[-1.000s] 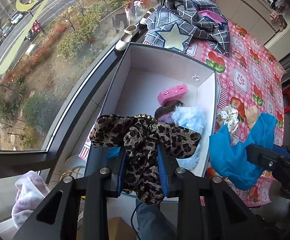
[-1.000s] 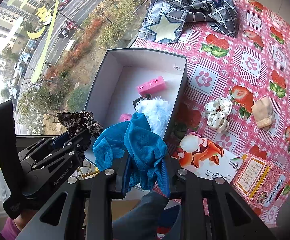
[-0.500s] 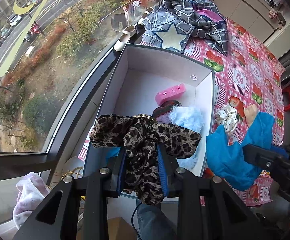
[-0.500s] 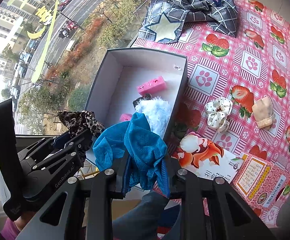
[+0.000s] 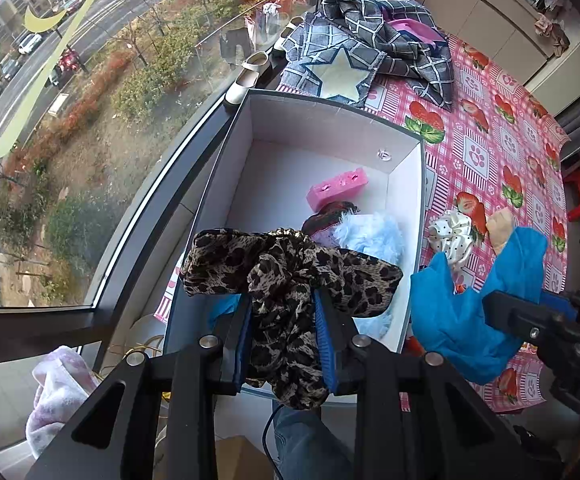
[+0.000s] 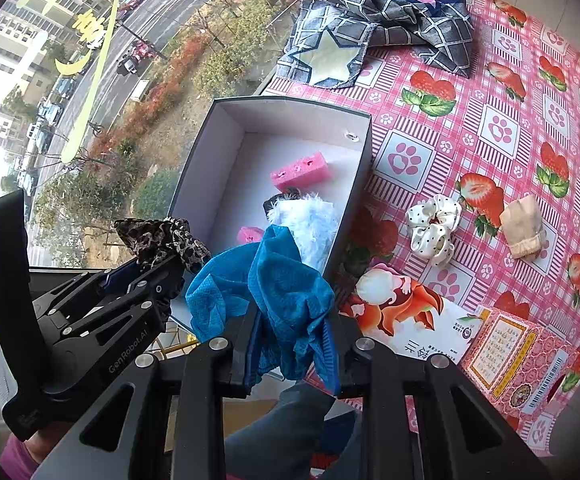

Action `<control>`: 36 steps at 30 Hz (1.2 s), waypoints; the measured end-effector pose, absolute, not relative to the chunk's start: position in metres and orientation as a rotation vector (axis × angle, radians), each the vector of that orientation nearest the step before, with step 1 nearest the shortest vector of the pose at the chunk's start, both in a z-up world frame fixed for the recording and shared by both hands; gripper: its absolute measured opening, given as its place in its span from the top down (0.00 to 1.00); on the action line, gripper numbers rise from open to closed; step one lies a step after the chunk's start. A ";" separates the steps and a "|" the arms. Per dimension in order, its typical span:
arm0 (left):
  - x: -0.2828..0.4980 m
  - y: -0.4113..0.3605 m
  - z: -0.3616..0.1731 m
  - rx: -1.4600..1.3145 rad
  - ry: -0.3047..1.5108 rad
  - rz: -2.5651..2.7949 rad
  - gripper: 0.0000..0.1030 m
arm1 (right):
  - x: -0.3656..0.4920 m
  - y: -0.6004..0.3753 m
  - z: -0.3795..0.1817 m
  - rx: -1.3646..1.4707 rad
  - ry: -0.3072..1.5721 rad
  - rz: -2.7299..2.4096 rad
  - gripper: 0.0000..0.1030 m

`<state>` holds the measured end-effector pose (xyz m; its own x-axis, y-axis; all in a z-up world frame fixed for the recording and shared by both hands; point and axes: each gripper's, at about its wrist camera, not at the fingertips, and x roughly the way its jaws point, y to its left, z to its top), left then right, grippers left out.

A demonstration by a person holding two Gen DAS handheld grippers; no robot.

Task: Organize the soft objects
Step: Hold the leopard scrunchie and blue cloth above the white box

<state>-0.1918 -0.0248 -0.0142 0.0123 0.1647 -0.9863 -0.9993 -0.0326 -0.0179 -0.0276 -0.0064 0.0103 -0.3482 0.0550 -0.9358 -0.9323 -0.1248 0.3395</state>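
In the left wrist view, the left gripper (image 5: pixel 283 336) is seen closed tight on a leopard-print fabric (image 5: pixel 290 276), which is bunched between its blue pads and held above the near end of an open box (image 5: pixel 225 168). Inside the box, a pink sponge (image 5: pixel 338 187) and a pale blue fluffy item (image 5: pixel 374 236) are seen lying on the white floor. At the right edge, the right gripper (image 5: pixel 502 312) is seen from the side, clamped on a blue cloth (image 5: pixel 458 316) just beside the box's right wall. A white polka-dot scrunchie (image 5: pixel 452 236) is seen on the patterned tablecloth (image 5: pixel 502 152) beyond. In the right wrist view, the right gripper (image 6: pixel 292 354) is shown shut on the blue cloth (image 6: pixel 285 292), held over the box's (image 6: pixel 354 184) near right corner. The left gripper (image 6: pixel 145 276) is seen at the left with the leopard-print fabric (image 6: pixel 165 240) pinched in it. The scrunchie (image 6: pixel 434 228) and a beige folded item (image 6: pixel 524 228) are seen on the tablecloth (image 6: pixel 502 128), well apart from the box.
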 end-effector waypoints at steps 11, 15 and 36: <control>-0.196 -0.028 -0.015 -1.126 1.053 1.309 0.70 | -0.035 -0.009 0.011 -1.066 1.329 1.601 0.73; -0.197 -0.027 -0.015 -1.127 1.053 1.309 0.70 | -0.036 -0.008 0.011 -1.068 1.327 1.603 0.73; -0.202 -0.028 -0.015 -1.133 1.049 1.314 0.70 | -0.044 -0.006 0.009 -1.086 1.323 1.612 0.73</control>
